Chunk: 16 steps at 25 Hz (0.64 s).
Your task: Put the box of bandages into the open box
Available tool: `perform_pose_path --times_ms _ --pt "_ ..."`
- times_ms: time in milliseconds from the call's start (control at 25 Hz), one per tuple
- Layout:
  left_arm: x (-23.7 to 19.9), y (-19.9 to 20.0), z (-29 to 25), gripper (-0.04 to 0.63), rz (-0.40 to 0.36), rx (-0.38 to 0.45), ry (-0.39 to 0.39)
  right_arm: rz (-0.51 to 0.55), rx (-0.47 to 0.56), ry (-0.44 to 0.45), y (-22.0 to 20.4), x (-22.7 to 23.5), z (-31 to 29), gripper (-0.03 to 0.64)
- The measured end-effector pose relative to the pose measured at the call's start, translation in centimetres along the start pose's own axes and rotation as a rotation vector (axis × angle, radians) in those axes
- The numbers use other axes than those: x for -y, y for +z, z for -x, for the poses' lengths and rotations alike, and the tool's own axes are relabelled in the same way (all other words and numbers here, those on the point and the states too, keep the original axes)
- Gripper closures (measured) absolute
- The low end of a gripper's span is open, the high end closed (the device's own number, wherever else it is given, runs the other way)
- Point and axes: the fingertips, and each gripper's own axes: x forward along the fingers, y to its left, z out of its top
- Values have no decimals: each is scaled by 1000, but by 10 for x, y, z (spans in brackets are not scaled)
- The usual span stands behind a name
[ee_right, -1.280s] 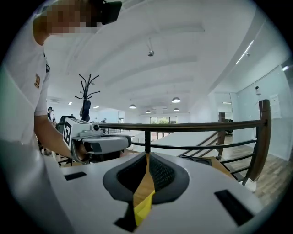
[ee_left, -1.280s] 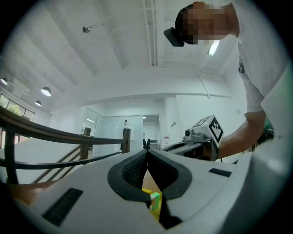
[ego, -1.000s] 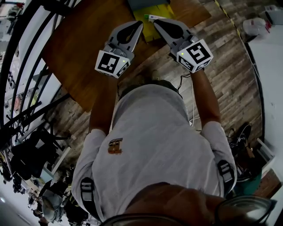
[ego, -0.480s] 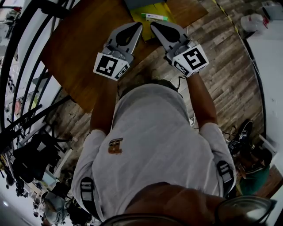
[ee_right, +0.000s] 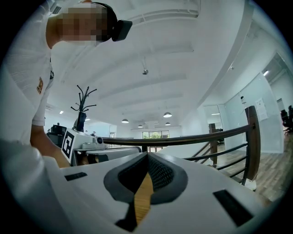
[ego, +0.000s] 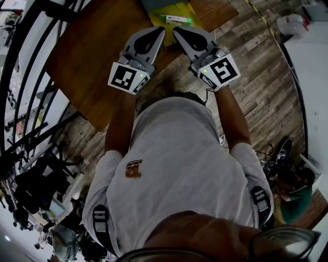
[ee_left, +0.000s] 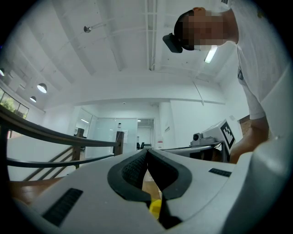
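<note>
In the head view a small green-and-white box of bandages (ego: 176, 20) lies on a yellow sheet (ego: 163, 14) at the far edge of the brown wooden table (ego: 92, 56). Just beyond it, a grey-blue open box (ego: 160, 4) is cut off by the top of the picture. My left gripper (ego: 163, 29) and right gripper (ego: 175, 29) hover side by side just short of the bandage box, tips nearly together. Both are shut with nothing held. The left gripper view shows its tips (ee_left: 147, 151) meeting, and in the right gripper view the tips (ee_right: 147, 154) meet too.
A dark stair railing (ego: 31, 61) runs along the left. A white table (ego: 312, 77) stands at the right, with a white jug (ego: 289, 23) beyond it on the plank floor. Cables (ego: 223, 128) trail on the floor by my right arm.
My right gripper has shifted a little left and back, uncovering the bandage box that it partly hid. The left gripper has barely moved.
</note>
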Motion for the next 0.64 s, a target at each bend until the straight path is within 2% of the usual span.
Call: perform_pose_path --times_ms 640 --pt "8 -3 2 575 1 -4 15 2 5 8 -1 -1 10 584"
